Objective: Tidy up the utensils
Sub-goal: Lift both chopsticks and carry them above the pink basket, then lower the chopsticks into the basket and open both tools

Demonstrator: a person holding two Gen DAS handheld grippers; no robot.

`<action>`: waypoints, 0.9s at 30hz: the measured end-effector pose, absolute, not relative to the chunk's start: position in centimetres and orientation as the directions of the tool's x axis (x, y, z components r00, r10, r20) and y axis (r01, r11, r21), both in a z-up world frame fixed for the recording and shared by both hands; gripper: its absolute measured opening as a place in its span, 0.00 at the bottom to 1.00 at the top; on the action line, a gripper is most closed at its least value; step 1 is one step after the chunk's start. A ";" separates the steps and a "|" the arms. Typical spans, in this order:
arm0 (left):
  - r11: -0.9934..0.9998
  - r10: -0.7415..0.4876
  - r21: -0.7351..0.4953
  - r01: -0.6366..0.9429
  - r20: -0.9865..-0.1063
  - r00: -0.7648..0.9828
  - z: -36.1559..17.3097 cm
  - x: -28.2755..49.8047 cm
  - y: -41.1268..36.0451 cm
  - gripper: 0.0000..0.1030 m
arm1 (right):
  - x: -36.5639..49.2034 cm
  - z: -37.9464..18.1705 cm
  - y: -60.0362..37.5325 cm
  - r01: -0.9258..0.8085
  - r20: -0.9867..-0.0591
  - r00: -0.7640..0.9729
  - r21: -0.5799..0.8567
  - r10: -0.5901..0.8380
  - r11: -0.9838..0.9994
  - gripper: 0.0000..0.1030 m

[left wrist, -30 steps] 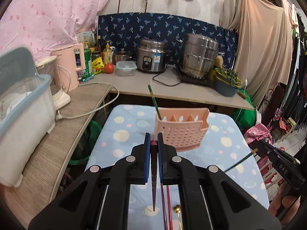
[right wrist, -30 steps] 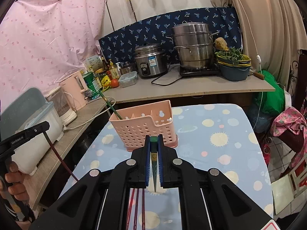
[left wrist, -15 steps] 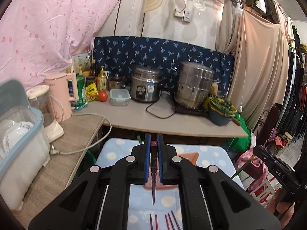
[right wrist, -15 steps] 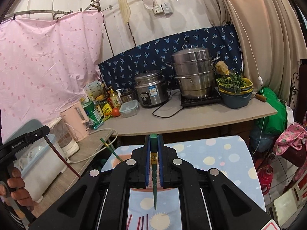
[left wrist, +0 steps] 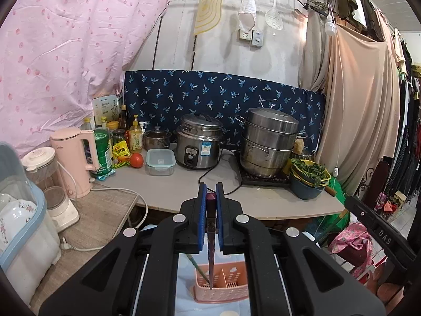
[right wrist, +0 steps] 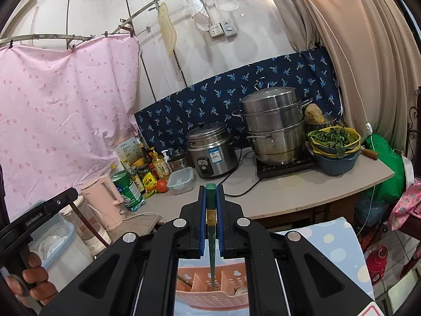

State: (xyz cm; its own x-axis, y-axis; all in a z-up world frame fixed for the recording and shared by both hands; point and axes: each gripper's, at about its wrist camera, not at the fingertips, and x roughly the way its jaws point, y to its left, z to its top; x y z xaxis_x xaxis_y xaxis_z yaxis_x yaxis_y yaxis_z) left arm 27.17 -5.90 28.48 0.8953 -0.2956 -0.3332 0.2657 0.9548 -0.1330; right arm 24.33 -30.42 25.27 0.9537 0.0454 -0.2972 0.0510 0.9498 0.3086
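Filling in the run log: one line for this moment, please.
left gripper: shut on dark red chopstick | right gripper: shut on green chopstick | tips over pink holder

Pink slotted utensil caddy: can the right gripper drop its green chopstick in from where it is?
Probably yes. The right gripper holds the green chopstick upright, tip already inside a compartment of the pink slotted utensil caddy, apparently the middle one. Nothing visible blocks the way down.

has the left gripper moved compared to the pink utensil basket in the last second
Yes. The left gripper, shut on a dark red chopstick, has risen and tipped over the pink basket; the tip now points into it.
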 end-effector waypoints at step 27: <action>0.960 -0.280 -0.157 0.232 -0.495 0.823 19.2 32.5 -6.9 0.07 | 30.2 15.3 -28.8 0.052 -0.483 0.869 0.299 0.104 0.953 0.08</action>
